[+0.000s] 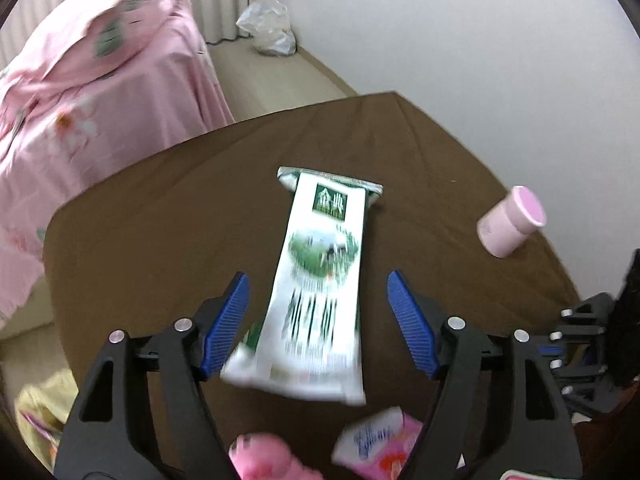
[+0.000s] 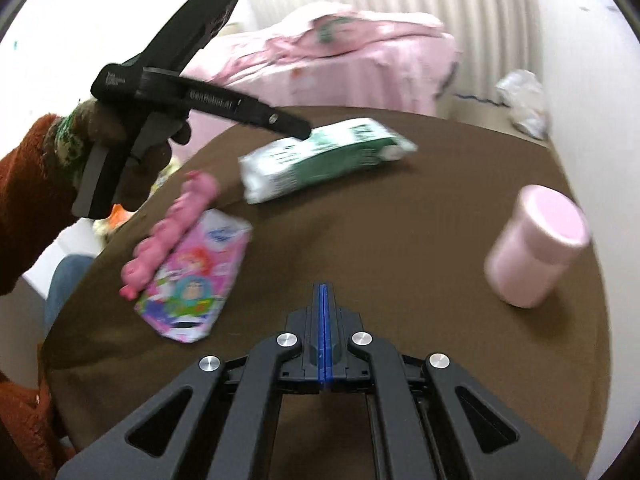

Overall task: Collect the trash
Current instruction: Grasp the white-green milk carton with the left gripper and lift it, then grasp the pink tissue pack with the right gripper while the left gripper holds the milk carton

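Observation:
A flattened green-and-white milk carton (image 1: 320,280) lies on the brown table (image 1: 160,220). My left gripper (image 1: 318,304) is open, its blue pads on either side of the carton's near half, not touching it. In the right wrist view the carton (image 2: 324,158) lies at the far side, with the left gripper's finger over its left end. My right gripper (image 2: 325,296) is shut and empty, low over the table's near part. A pink cup (image 2: 536,244) lies tilted on the right, and it also shows in the left wrist view (image 1: 512,222). A pink cartoon-printed carton (image 2: 192,276) and a pink knobbly toy (image 2: 172,228) lie at the left.
A bed with a pink sheet (image 1: 88,92) stands beyond the table. A white plastic bag (image 1: 268,26) sits on the floor by the wall. A yellow item (image 1: 44,412) lies below the table's left edge. The person's sleeve (image 2: 24,200) is at the left.

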Demonstrator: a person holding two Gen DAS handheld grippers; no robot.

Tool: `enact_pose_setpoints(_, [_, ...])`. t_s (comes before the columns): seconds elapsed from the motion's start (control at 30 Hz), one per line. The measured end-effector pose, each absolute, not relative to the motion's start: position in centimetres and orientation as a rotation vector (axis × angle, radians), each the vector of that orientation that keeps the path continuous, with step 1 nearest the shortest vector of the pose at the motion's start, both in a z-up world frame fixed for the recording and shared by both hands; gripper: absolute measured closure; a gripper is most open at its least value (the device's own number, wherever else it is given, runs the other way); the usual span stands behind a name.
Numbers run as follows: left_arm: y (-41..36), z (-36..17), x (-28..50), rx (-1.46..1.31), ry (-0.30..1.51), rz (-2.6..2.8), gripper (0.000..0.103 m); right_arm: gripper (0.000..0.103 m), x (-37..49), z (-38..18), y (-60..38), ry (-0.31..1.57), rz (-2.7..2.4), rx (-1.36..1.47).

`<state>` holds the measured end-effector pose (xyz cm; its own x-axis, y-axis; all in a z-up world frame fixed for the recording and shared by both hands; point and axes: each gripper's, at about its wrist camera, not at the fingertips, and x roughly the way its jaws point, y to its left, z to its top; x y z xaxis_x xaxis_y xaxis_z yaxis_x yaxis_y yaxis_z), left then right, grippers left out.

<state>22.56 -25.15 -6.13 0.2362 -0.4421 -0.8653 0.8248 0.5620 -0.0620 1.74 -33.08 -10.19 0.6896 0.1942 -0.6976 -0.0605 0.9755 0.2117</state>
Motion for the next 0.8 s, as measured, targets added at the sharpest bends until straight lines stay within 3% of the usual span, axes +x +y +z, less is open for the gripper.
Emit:
enact_pose_setpoints(0.2, [-31.0,-8.5,23.8,0.637,1.012,-0.838,0.037,0.098,1.0,-10.8,-35.7,0.788,0.093,0.277])
enact_pose_setpoints(0.23, [-31.4,-8.9,24.0,0.656,1.021,-0.811,0.039,0.089,0.9,-10.8,-35.8,0.785,0.089,0.273])
enact_pose_setpoints(0.27, [-31.5,-9.1,24.2,0.638,1.053,-0.803,0.05,0.065,0.8,-10.7,-35.6,0.78,0.087,0.264])
enact_pose_setpoints(0.3, [-31.2,-9.1,24.4,0.613,1.073,-0.8,0.052,0.051,0.7,-10.6,-35.6,0.775,0.093,0.261])
enact_pose_setpoints(0.8, [-13.1,3.2,16.3,0.108,0.799,-0.739,0.056,0.051,1.6,-9.7,-29.1,0.794,0.276,0.268])
